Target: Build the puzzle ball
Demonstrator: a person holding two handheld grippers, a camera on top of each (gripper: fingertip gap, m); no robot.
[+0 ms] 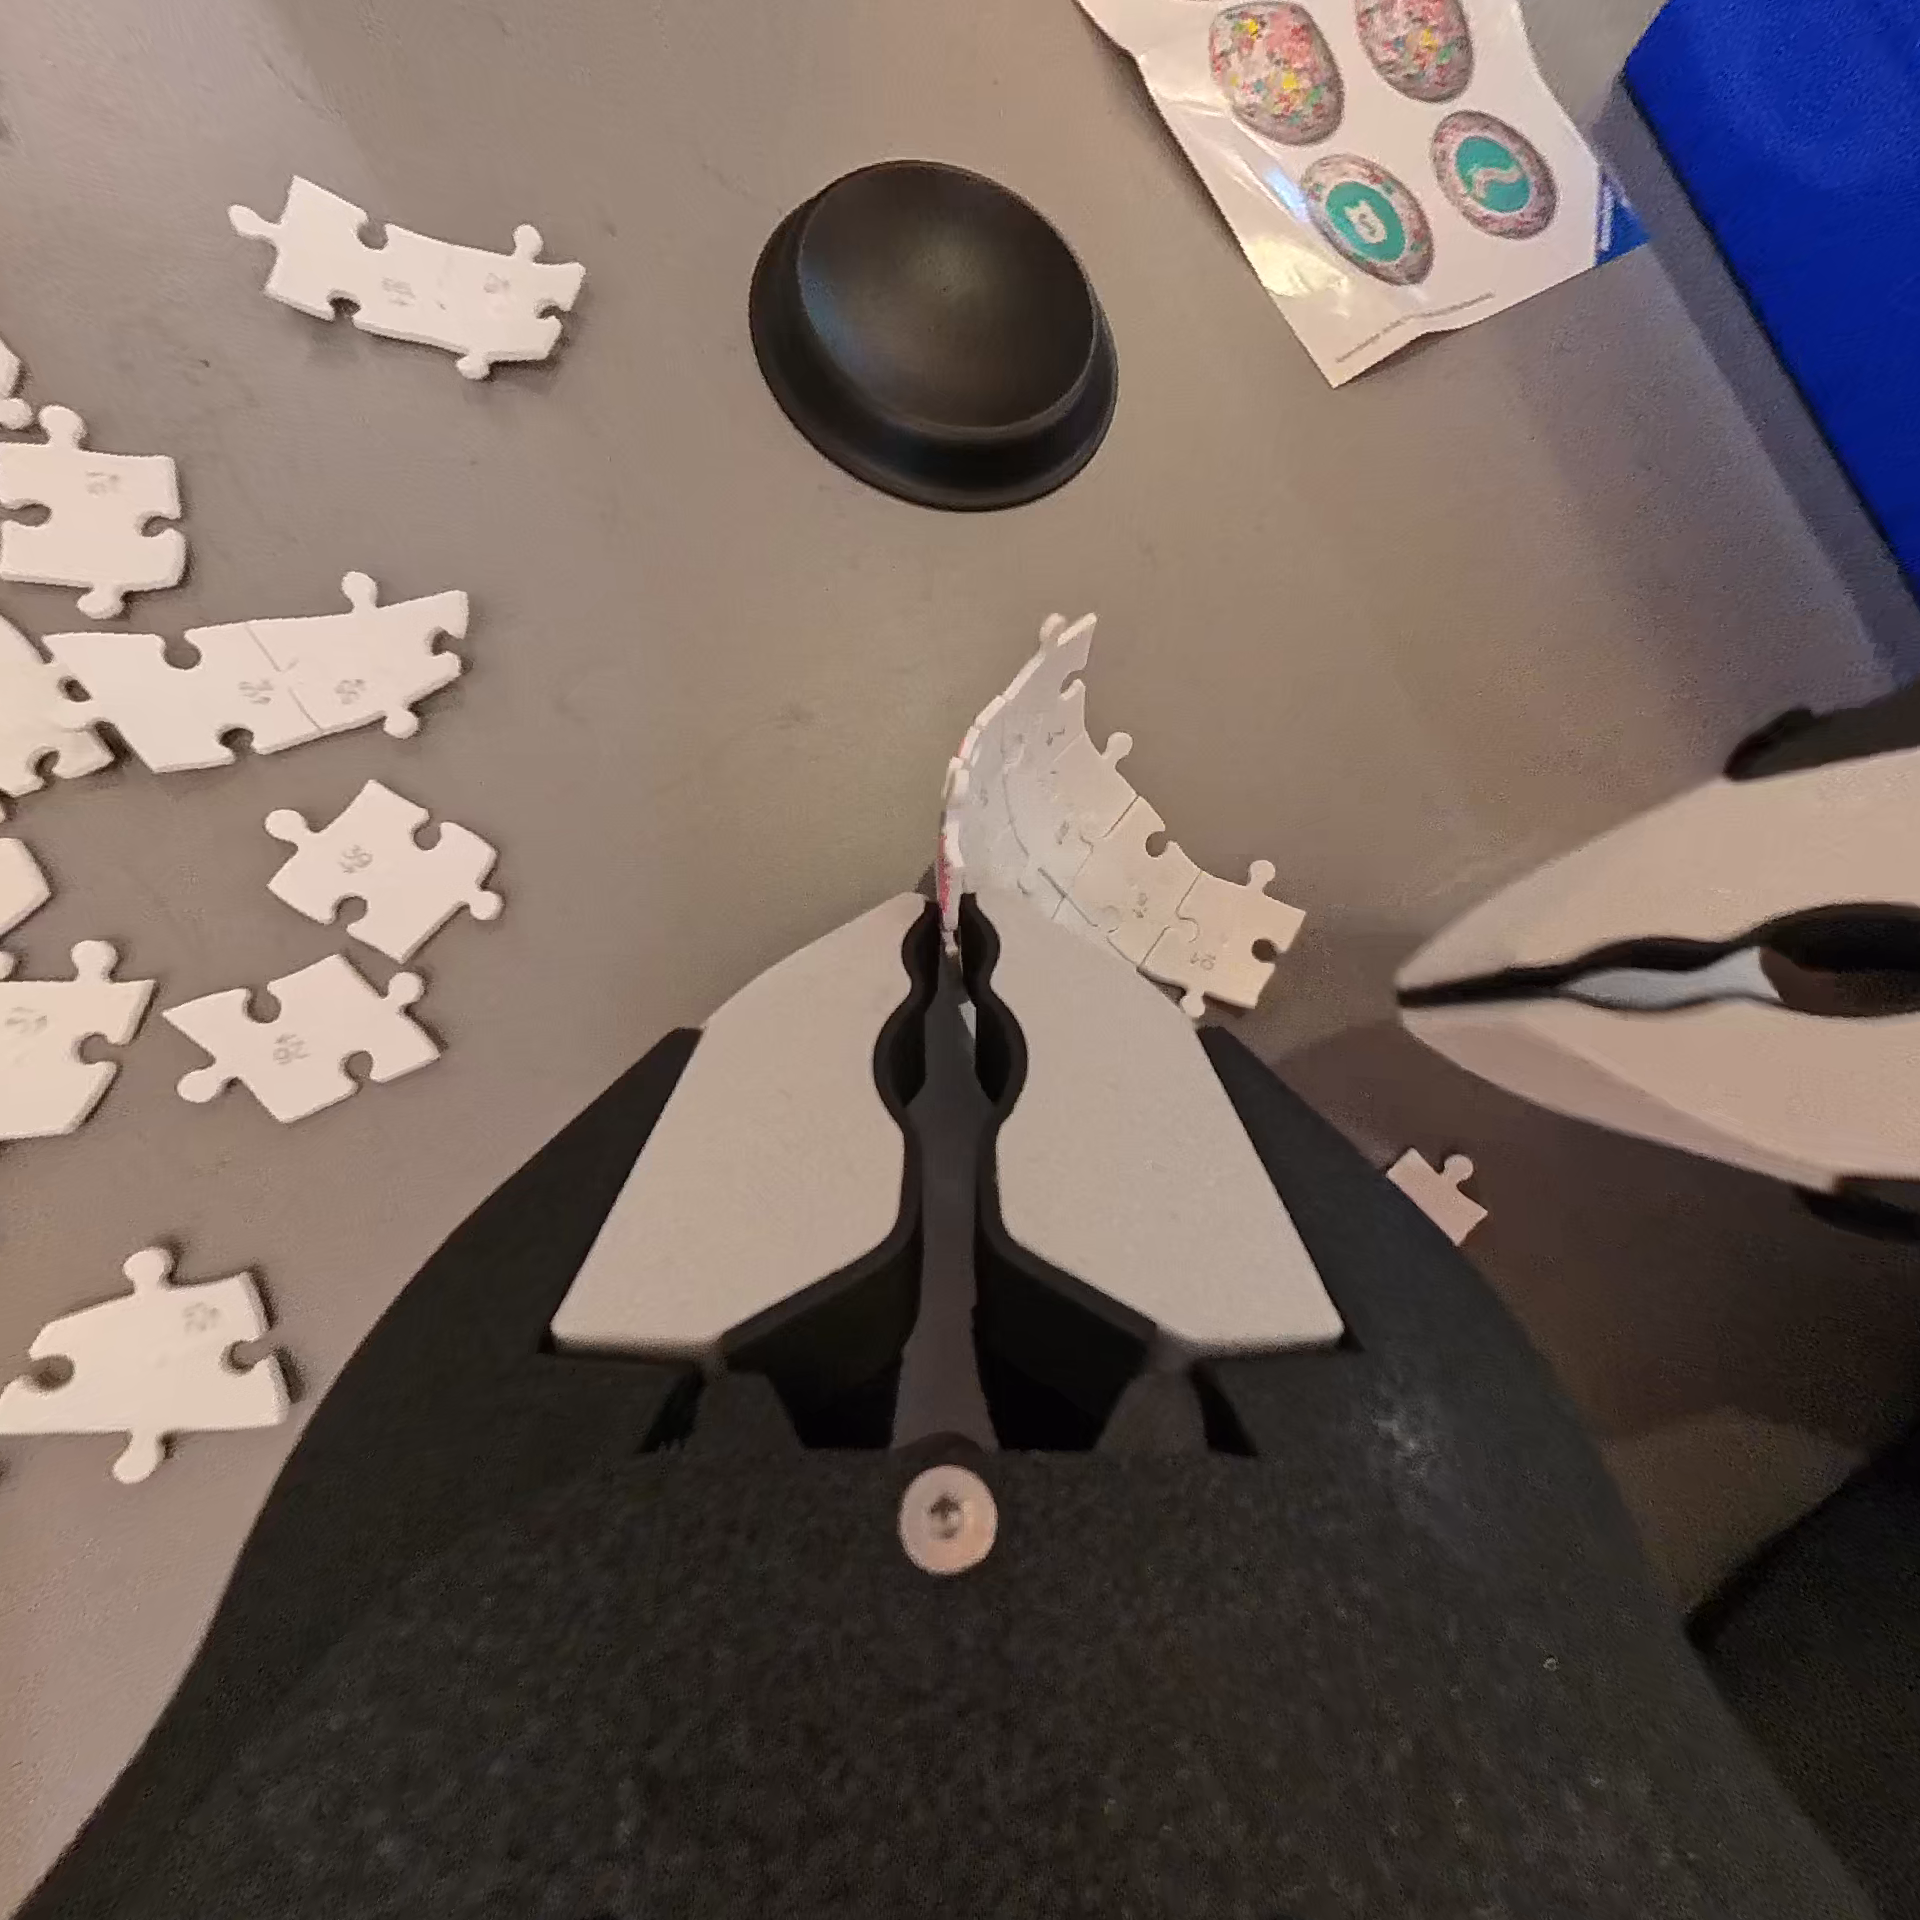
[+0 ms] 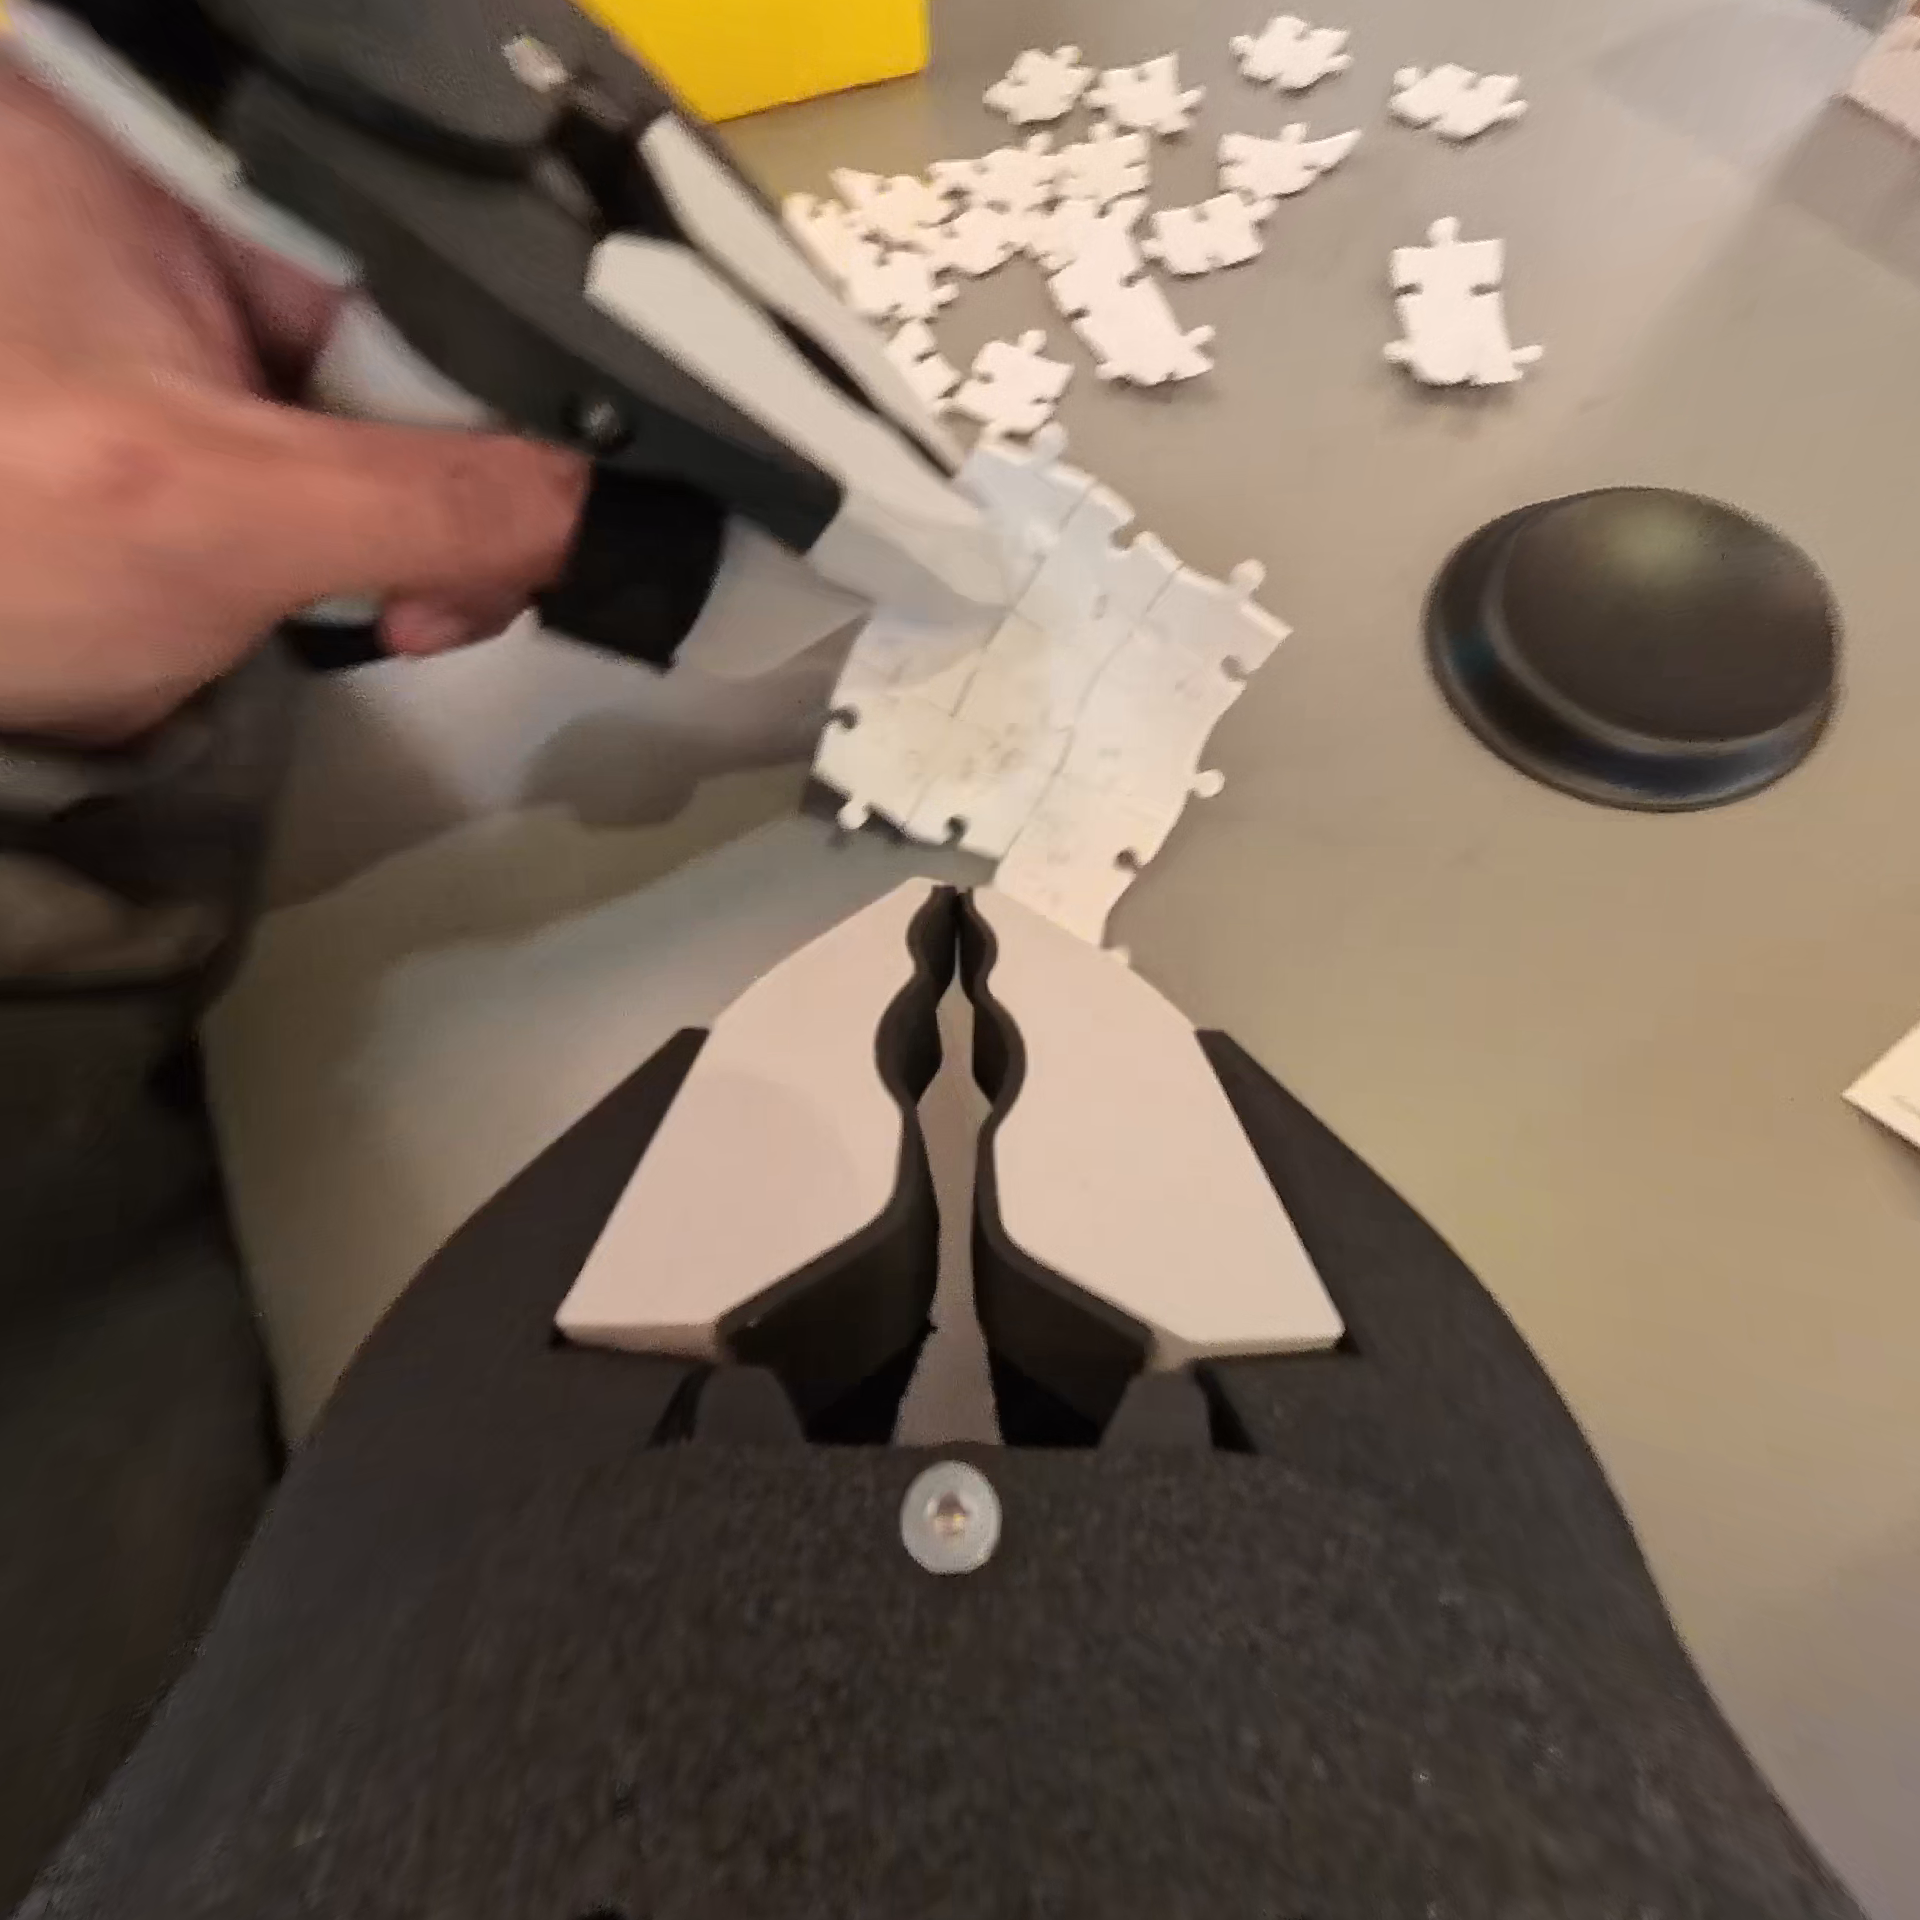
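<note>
One thin edge is all the left gripper (image 1: 954, 928) pinches of the curved puzzle section (image 1: 1117, 831), held above the table (image 1: 644, 582); the right gripper (image 2: 956, 909) sits closed, empty, just beside it. A nudge could pop the joints apart

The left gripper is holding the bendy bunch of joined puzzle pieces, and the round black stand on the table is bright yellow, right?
Not quite. The stand is black, not yellow, as the left wrist view shows; the yellow thing is a box at the table's far edge. The rest holds: the left gripper has its jaws shut on the curved joined section.
</note>
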